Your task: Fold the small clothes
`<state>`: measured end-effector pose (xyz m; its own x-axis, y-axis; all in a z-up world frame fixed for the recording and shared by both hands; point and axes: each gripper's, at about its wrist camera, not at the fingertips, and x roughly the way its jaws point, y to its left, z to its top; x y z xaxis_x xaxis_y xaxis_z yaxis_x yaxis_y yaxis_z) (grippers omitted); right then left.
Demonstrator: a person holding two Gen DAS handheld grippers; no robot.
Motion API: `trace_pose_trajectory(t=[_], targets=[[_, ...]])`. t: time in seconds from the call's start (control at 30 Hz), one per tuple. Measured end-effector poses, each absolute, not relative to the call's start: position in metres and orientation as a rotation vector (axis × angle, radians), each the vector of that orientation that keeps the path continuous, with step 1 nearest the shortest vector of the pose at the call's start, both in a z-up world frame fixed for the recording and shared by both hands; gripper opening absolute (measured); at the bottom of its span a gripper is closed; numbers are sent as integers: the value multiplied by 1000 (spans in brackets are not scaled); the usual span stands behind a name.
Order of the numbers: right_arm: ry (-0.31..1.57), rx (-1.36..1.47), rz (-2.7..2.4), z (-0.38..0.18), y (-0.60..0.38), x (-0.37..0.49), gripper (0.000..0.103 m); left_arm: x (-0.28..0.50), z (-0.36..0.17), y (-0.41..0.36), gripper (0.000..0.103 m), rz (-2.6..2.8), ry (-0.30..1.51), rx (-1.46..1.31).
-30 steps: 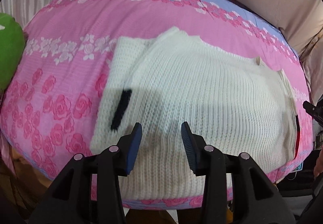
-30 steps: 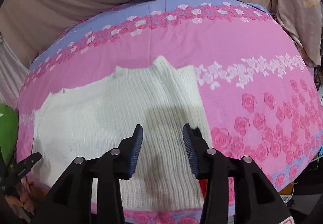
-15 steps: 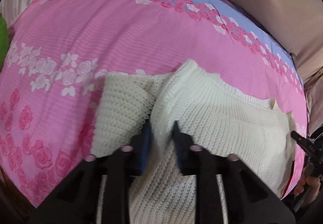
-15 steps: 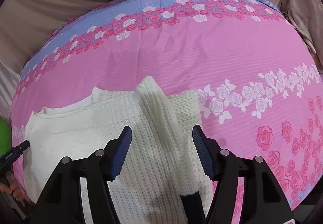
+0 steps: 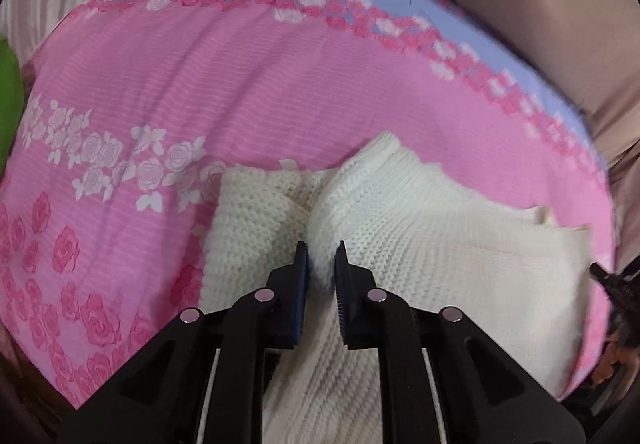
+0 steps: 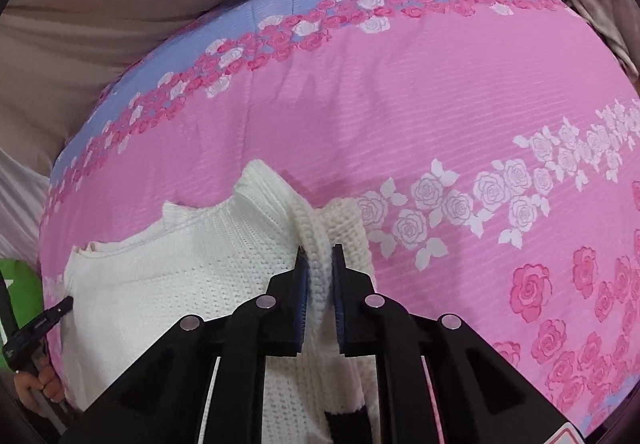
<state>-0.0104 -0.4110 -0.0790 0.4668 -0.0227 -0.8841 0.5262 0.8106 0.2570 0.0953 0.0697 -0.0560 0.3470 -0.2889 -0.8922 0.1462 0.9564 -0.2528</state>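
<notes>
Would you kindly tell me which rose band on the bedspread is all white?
The middle band, ending beside the sweater; the far border mixes pink and white, the near roses are pink.

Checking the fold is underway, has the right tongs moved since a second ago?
Yes. The right tongs went forward over the white knit sweater toward the white rose band on the pink sheet and closed on a raised ridge of knit.

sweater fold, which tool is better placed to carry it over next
Neither alone, I'd judge: the left tool and right tool are each shut on a raised ridge of the sweater at opposite ends, so both should carry the fold across the bed together.
</notes>
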Motion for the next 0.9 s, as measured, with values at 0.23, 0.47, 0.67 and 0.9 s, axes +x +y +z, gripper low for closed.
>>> trace_pose_trajectory(t=[0.23, 0.47, 0.67, 0.9], targets=[[933, 441, -232, -4, -315, -57, 20, 13, -52, 143, 64, -286, 1193, -308], [1069, 333, -25, -46, -184, -20, 19, -29, -100, 160, 75, -241, 1246, -541], [1182, 323, -73, -105, -173, 0, 19, -23, -101, 166, 47, -213, 1230, -601], [1194, 242, -82, -100, -166, 1, 19, -28, -47, 137, 20, -350, 1141, -506]])
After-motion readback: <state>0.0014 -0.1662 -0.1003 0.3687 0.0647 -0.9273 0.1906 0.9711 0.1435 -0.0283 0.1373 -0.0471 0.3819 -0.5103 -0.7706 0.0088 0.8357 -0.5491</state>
